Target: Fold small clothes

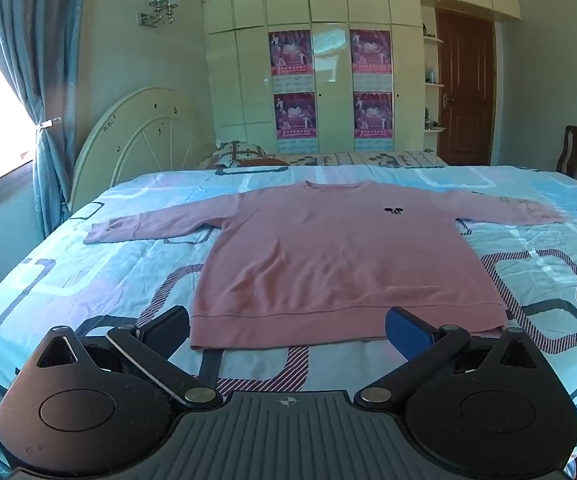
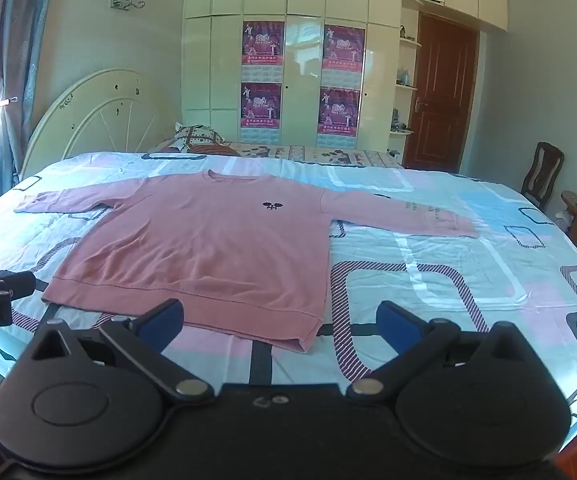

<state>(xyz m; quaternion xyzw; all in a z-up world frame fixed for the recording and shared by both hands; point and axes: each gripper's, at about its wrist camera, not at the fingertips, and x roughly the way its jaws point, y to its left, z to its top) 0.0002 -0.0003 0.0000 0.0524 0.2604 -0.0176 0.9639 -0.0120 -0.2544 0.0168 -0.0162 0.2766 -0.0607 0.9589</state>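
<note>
Left gripper (image 1: 288,330) and right gripper (image 2: 278,326) gape wide, empty, near one flat pink sweatshirt (image 1: 340,256) on one bed (image 1: 88,272).

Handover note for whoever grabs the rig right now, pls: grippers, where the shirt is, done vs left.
Left gripper: open, nothing between the fingers, hanging above the hem near the bottom-left corner.
Right gripper: open, also holding nothing, above the hem's bottom-right corner.
Pink long-sleeved top: flat and face up on the patterned bedspread, neckline away from you, hem toward you, both sleeves spread out to the sides.
Done: top laid out and smoothed; no fold yet.
Left: everything, probably sleeves in first, then fold the body.
</note>
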